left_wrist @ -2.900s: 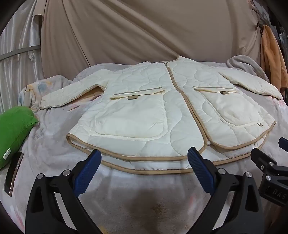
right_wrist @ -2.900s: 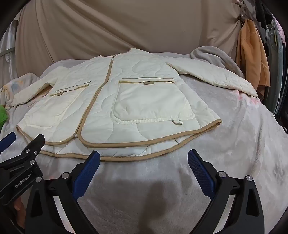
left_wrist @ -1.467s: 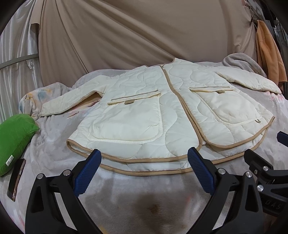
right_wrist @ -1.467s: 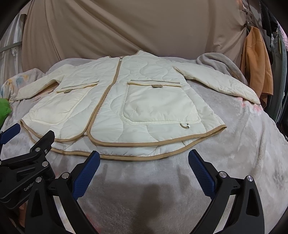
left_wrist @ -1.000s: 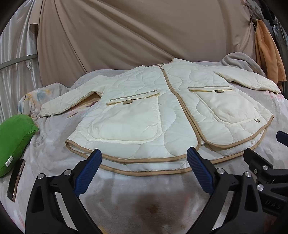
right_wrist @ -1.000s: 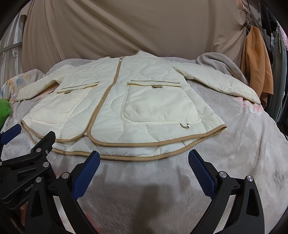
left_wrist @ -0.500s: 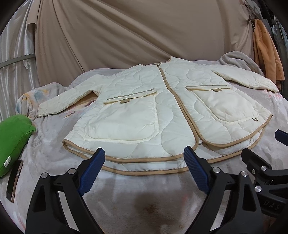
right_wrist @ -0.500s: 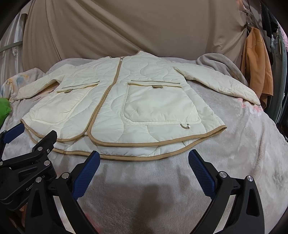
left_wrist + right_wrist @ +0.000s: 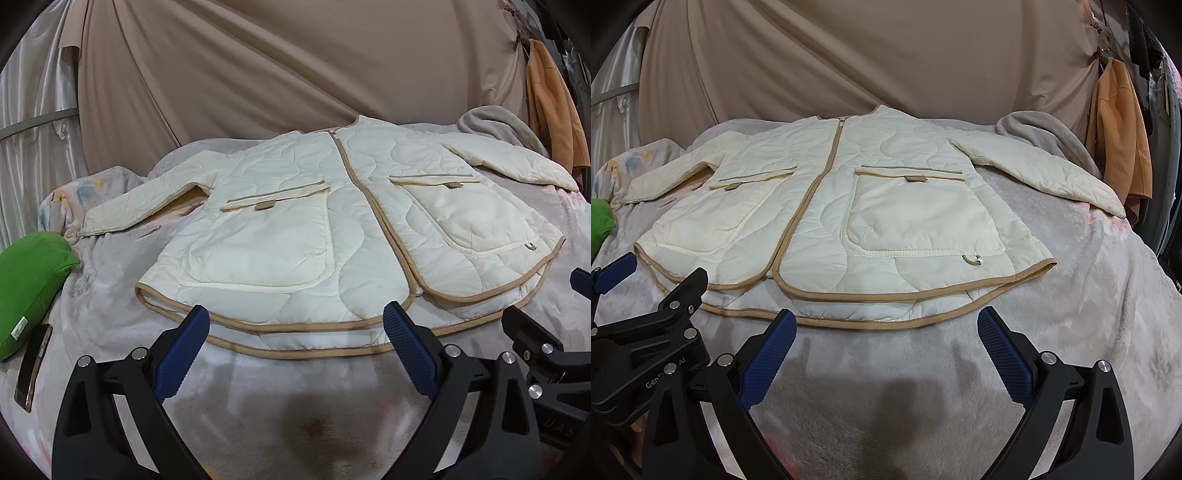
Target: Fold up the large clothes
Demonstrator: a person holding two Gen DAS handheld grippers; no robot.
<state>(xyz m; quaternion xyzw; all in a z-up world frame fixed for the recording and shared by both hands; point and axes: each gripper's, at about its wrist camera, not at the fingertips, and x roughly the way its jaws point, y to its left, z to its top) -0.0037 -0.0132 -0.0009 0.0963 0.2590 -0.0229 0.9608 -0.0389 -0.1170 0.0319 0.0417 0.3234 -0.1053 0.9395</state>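
Lying flat and unfolded on the bed (image 9: pixel 1108 314), the jacket (image 9: pixel 849 206) is awaiting its first fold; both tongs (image 9: pixel 295 339) (image 9: pixel 886 339) are hovering spread, holding nothing.

Left gripper (image 9: pixel 295 332) and right gripper (image 9: pixel 884 334): black plastic frames, silver screws, 2 ribbed blue pads (image 9: pixel 766 356) each, white lettering.

Green fabric cushion (image 9: pixel 31 291): cut off by left edge. Dark flat phone-like object (image 9: pixel 33 363) near left: identity unclear. Orange hanging garment (image 9: pixel 1119 140) far right: lower part hidden behind bed. Cushion's white label: unreadable.
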